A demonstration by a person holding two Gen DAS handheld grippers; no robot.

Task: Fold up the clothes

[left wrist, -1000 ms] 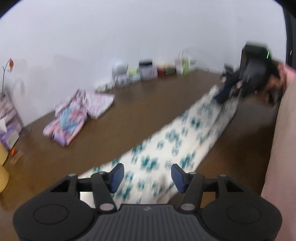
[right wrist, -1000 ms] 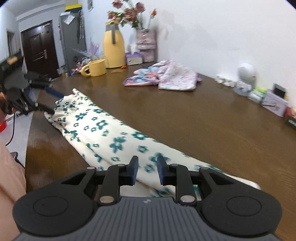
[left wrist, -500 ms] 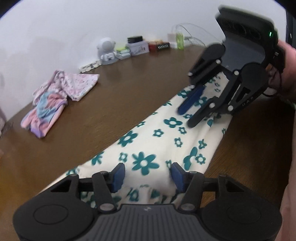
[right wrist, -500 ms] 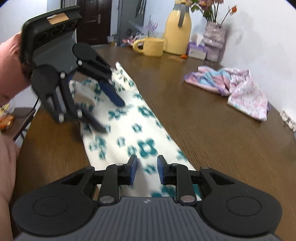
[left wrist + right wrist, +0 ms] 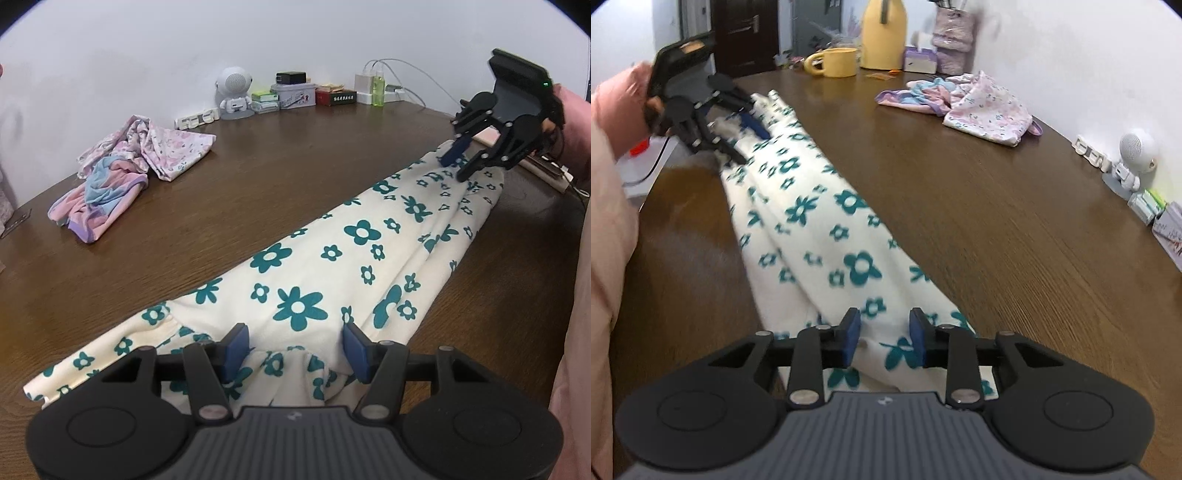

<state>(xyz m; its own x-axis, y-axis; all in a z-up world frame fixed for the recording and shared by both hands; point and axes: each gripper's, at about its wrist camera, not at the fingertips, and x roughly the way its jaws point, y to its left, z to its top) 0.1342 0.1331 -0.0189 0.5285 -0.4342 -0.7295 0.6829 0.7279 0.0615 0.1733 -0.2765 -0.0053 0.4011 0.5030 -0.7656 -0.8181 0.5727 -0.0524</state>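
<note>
Cream cotton garment with teal flower print stretched lengthwise across brown wooden table. Left gripper and right gripper both spread wide at opposite ends, grasping nothing. No legible writing.

A cream garment printed with teal flowers lies stretched in a long, narrow, folded strip on the brown table, its gathered ends slightly rumpled.
</note>
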